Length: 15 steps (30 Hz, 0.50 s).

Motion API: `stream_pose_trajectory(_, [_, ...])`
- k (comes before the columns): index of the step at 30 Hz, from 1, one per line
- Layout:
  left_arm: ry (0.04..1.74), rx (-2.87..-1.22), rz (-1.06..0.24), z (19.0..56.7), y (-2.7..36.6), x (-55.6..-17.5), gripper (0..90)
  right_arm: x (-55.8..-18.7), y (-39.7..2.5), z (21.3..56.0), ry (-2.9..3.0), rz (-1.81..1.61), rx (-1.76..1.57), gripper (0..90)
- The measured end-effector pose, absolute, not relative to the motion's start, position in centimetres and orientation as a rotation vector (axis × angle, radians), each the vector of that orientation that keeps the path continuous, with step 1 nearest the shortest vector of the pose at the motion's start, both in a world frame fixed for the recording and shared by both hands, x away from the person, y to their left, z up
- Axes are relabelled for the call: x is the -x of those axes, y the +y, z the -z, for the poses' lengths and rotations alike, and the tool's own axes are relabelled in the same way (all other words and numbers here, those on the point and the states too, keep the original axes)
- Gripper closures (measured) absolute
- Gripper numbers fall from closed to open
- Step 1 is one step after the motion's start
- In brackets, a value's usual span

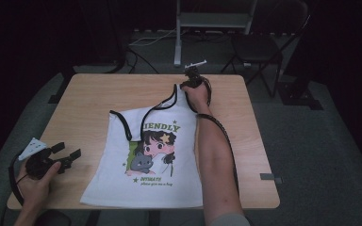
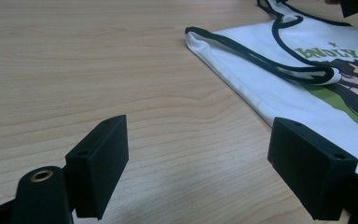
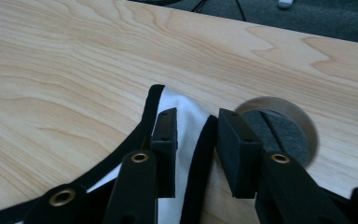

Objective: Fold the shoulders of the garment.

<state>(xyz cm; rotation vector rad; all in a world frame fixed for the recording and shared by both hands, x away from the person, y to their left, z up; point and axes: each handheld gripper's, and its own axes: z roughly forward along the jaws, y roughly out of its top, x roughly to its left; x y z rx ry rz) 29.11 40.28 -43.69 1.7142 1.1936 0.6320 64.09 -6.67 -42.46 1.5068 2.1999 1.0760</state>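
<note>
Wooden table (image 1: 94,101), light grain, takes up most of the high view, w/ grey carpet around it. A round cable hole (image 3: 279,126) is cut into the top near the far edge, seen in the right gripper view just beside the jaws.

White tank top (image 1: 158,155) w/ black trim lies flat on the table, roughly centre, hem toward the person, straps toward the far side. Front print: cartoon girl w/ a grey cat, green lettering above and below. Near strap (image 1: 122,123) lies folded over on the shirt's left side; far strap (image 1: 172,96) is pulled out straight toward the table's far edge.

Right forearm reaches across the shirt's right side. Right gripper (image 1: 192,80) sits at the far end of that strap; in the right gripper view the jaws straddle the strap tip (image 3: 186,126), white cloth and black trim between them, pads close on both sides but a slim gap on the right side, so can't tell if it's fully clamped.

Left gripper (image 1: 68,157) rests at the near left corner of the table, held in the left hand, well apart from the shirt's hem edge. Jaws wide apart, nothing between them but bare wood; shirt's left edge (image 2: 242,79) lies ahead and to the right.
</note>
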Motion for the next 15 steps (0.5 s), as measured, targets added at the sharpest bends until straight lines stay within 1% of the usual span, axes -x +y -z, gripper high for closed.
stream_pose_trajectory(4, [1.191, -1.712, -0.629, 43.7, 40.3, -29.1, 19.6, -63.9, -6.7, 43.2, 2.197, -1.059, -1.519, 81.8])
stream_pose_trajectory(6, [1.189, -1.713, -0.631, 43.7, 40.3, -29.1, 19.6, -63.8, -6.7, 43.1, 2.206, -1.056, -1.51, 84.6])
stream_pose_trajectory(13, [1.184, -1.714, -0.633, 43.7, 40.3, -29.1, 19.6, -63.2, -6.7, 42.1, 2.207, -1.123, -1.466, 85.9])
stream_pose_trajectory(15, [1.181, -1.714, -0.633, 43.7, 40.3, -29.1, 19.6, -62.4, -6.5, 41.3, 2.227, -1.138, -1.41, 86.0])
